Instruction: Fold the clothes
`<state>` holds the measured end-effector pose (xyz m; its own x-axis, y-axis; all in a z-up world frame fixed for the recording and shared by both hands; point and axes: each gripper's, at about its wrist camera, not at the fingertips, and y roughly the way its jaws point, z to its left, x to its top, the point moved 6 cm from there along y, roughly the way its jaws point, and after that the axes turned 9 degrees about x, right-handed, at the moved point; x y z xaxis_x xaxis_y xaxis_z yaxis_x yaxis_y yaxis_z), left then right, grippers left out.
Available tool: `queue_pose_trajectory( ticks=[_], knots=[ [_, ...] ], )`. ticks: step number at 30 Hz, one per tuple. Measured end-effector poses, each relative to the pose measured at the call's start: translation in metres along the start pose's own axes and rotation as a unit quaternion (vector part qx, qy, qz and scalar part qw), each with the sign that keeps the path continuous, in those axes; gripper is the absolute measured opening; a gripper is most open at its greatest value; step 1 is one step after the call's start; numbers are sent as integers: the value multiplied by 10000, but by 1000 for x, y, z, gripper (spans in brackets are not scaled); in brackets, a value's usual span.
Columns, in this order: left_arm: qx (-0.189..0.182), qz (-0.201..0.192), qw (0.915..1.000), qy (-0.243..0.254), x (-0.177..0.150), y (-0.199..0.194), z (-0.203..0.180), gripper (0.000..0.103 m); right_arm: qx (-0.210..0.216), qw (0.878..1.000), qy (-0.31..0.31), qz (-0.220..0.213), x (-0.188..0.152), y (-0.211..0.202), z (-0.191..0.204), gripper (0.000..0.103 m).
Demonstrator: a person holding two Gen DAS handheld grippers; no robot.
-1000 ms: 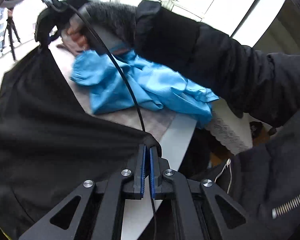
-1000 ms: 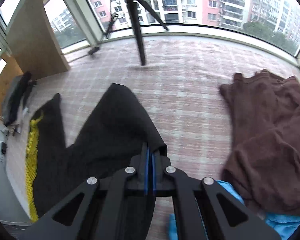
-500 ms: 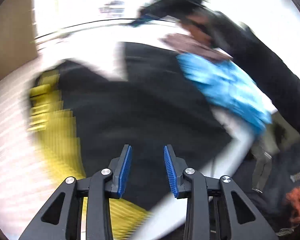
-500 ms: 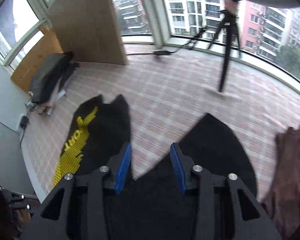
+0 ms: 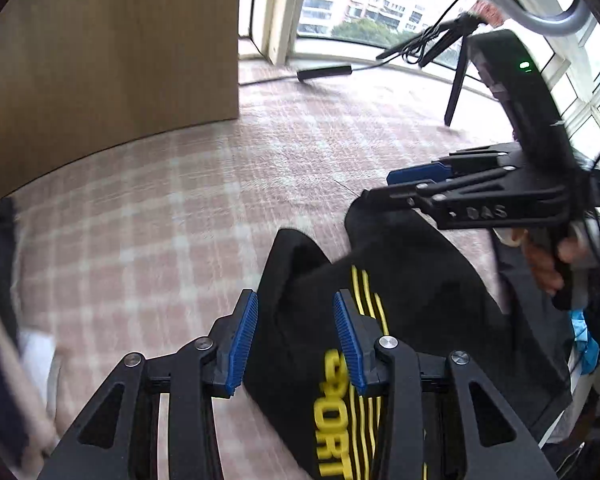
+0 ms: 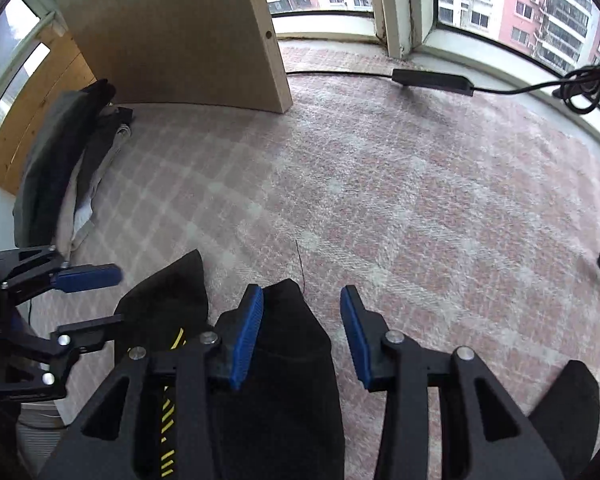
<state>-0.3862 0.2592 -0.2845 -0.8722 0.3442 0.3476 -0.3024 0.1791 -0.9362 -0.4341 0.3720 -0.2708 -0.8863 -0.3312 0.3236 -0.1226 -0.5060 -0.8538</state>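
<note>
A black garment with yellow stripes and lettering [image 5: 400, 312] lies on the pink checked cloth [image 5: 180, 208]. My left gripper [image 5: 296, 340] is open, its blue pads either side of one black end. My right gripper [image 6: 302, 336] is open over the other black end [image 6: 288, 344]. The right gripper also shows at the right of the left wrist view [image 5: 420, 178], above the garment. The left gripper shows at the left of the right wrist view [image 6: 88, 300].
A wooden panel [image 5: 112, 52] stands at the back left. A stack of folded clothes [image 6: 64, 164] lies by it. A tripod [image 5: 456, 80] and a cable with a black box [image 6: 432, 80] lie near the windows. A blue garment [image 5: 584, 340] peeks at the right.
Both grippers opened and let go of the black garment. Both swung left across the cloth to the garment's two ends.
</note>
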Motion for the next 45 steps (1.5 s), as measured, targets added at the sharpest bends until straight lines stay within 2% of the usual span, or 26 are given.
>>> queue_pose_trajectory(
  ticks=[4,5,6,7,8,9,11,13,14,15,16,17,18,19,20,21,23,25,29,31,34,38,41,45],
  knots=[
    [-259,284,9992,-47,5,26,-1,39,-49,9997,-160,196,0,11,3,40],
    [-318,292,9991,13,5,28,-3,38,-38,9995,-187,241,-1,11,5,28],
    [-365,285,9989,92,4,29,-6,34,38,9993,-213,321,-4,12,8,16],
    [-362,260,9988,178,2,28,-9,19,114,9988,-238,402,-6,13,11,5],
    [-338,227,9988,267,1,26,-11,7,109,9985,-322,427,-8,12,14,4],
    [-314,194,9987,355,0,23,-14,0,7,9981,-477,385,-10,8,18,4],
    [-133,-91,9996,219,0,7,-8,1,-4,9990,-450,3,-9,-12,19,4],
    [80,-685,9975,-162,3,-24,8,1,70,9980,-238,-573,-4,-42,15,4],
    [219,-1075,9932,-401,4,-43,18,1,95,9954,-57,-956,1,-59,8,4],
    [379,-1377,9873,-701,5,-55,30,7,81,9917,96,-1282,5,-71,-1,4],
    [564,-1482,9827,-953,7,-59,42,8,67,9867,249,-1606,8,-84,-9,4],
    [755,-1395,9816,-1064,9,-55,52,11,-3,9854,335,-1667,12,-87,-17,6],
    [861,-1199,9831,-1083,11,-46,58,23,-177,9897,368,-1370,14,-77,-24,7],
    [941,-1024,9847,-1052,11,-38,62,28,-411,9925,437,-1067,16,-68,-32,11],
    [1025,-869,9858,-1009,10,-31,65,27,-562,9929,476,-930,17,-64,-39,15],
    [1058,-810,9863,-973,7,-28,66,27,-591,9927,476,-936,15,-64,-42,17],
    [945,-788,9886,-864,-2,-31,59,27,-490,9919,535,-1046,9,-72,-48,28],
    [952,-830,9894,-718,-11,-41,49,28,-380,9894,669,-1231,4,-86,-52,32],
    [847,-914,9914,-407,-36,-70,28,29,-92,9851,907,-1458,-22,-131,-60,32],
    [707,-953,9927,-223,-55,-93,14,29,-306,9843,853,-1513,-45,-163,-68,33],
    [548,-1011,9933,80,-84,-127,-16,36,-986,9805,863,-1468,-94,-205,-97,41],
    [89,-930,9944,495,-120,-147,-84,39,-1425,9713,1517,-1149,-166,-223,-162,42],
    [-378,-774,9923,890,-143,-145,-156,39,-1341,9661,1953,-1022,-202,-221,-200,42],
    [-1061,-675,9803,1521,-162,-138,-267,39,-675,9684,2234,-882,-220,-207,-219,42]
  ],
)
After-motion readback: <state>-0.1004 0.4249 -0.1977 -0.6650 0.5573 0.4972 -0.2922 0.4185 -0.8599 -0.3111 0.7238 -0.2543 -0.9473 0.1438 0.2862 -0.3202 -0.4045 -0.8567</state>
